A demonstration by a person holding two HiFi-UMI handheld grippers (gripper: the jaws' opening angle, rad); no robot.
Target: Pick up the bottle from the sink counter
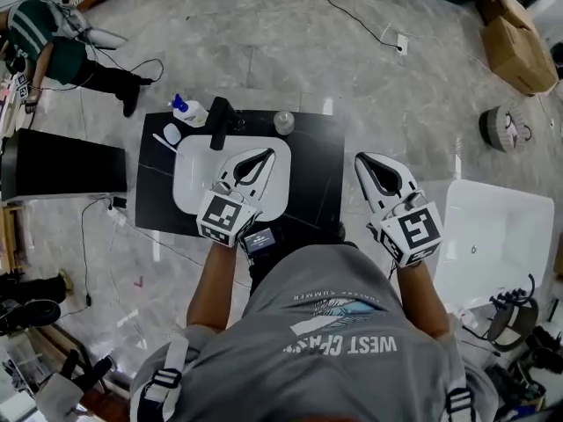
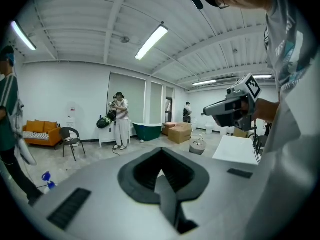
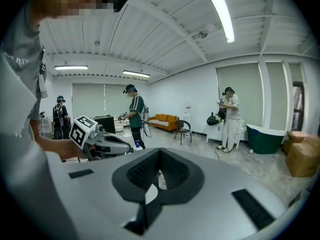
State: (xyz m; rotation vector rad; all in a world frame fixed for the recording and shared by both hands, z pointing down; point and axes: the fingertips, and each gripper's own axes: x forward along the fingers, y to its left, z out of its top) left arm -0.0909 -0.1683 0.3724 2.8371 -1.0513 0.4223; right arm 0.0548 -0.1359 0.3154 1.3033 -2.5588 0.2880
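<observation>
Grey stone floor under a black worktop (image 1: 317,178) with a white sink basin (image 1: 186,187) set in it. Nearest, left gripper (image 1: 262,156) above the basin's right half, jaws pressed together, nothing between them. Right gripper (image 1: 368,161) level with it and off to its right, just past the worktop's edge, jaws likewise together and empty. Beyond the left gripper, black faucet (image 1: 220,123) at the basin's far rim. Farther and leftward, blue-topped bottle (image 1: 189,111) upright on the worktop's far corner, well apart from both grippers. Small round grey container (image 1: 283,122) beyond, between the two.
</observation>
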